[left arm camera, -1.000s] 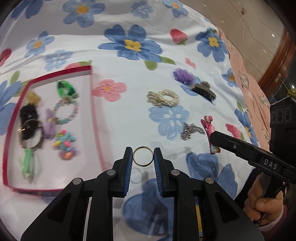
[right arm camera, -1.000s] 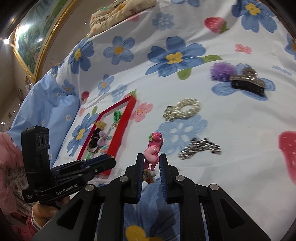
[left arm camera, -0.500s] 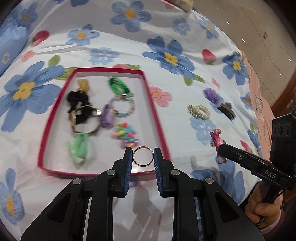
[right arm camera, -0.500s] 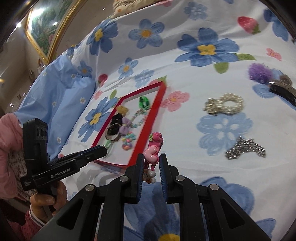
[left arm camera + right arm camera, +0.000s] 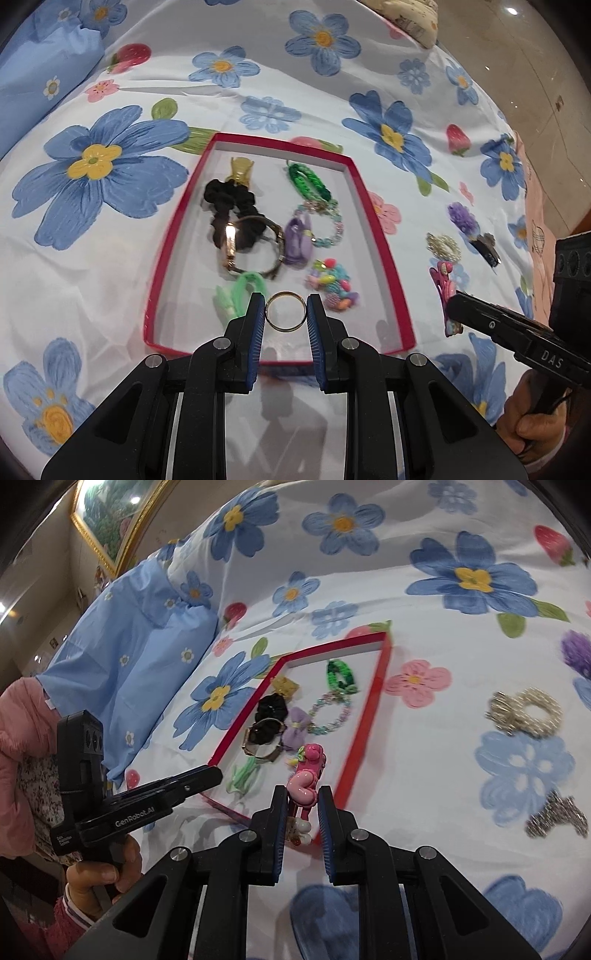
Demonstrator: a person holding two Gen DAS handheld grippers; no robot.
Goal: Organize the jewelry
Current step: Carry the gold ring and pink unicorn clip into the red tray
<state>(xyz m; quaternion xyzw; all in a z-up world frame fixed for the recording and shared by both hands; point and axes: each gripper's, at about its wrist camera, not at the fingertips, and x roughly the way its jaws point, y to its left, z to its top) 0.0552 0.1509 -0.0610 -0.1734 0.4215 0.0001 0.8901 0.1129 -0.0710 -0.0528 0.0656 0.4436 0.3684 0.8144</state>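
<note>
My left gripper (image 5: 286,312) is shut on a thin gold ring (image 5: 286,312) and holds it above the near end of the red-rimmed tray (image 5: 384,243). The tray holds a black scrunchie (image 5: 229,206), a watch (image 5: 255,247), a green band (image 5: 308,181), a beaded bracelet (image 5: 325,229) and other pieces. My right gripper (image 5: 303,801) is shut on a pink hair clip (image 5: 306,779), just over the tray's near right rim (image 5: 364,731). The clip also shows in the left wrist view (image 5: 443,288).
On the flowered bedsheet right of the tray lie a pearl scrunchie (image 5: 524,716), a silver chain piece (image 5: 557,814), a purple pom clip (image 5: 463,219) and a black claw clip (image 5: 487,251). A blue pillow (image 5: 129,657) lies at the left.
Both grippers have moved left toward the tray, each still holding its piece. The ring now hangs over the tray's near end and the pink clip reaches the tray's right rim.
</note>
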